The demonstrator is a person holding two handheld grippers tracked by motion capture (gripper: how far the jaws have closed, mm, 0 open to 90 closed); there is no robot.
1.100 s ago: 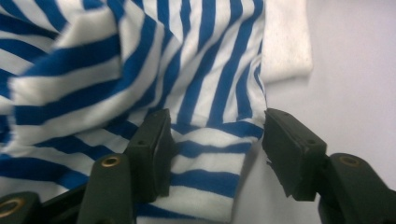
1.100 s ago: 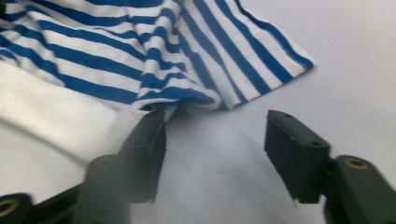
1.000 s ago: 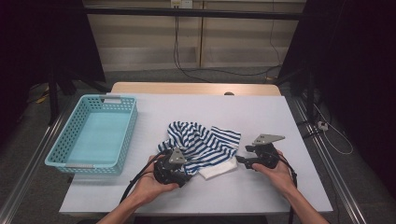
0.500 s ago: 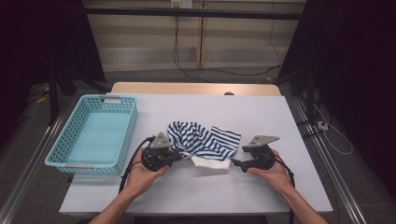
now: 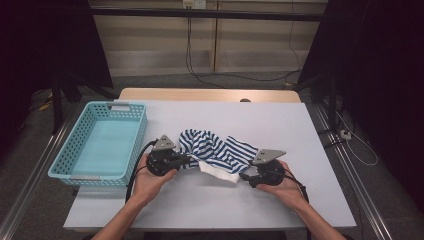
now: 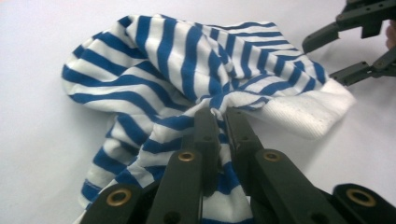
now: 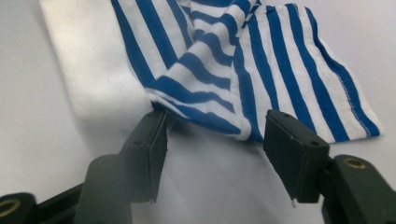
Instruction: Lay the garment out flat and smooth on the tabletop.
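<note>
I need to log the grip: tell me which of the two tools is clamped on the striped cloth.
The left tool: its jaws pinch a fold of the striped cloth. The right tool stands open at the cloth's edge.

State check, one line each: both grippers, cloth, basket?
Left gripper: shut on cloth, fold pinched between fingers.
Right gripper: open, jaws just been closing, at cloth's edge, no grip yet.
Cloth: crumpled on table, striped, white band showing.
Basket: upright, empty.
</note>
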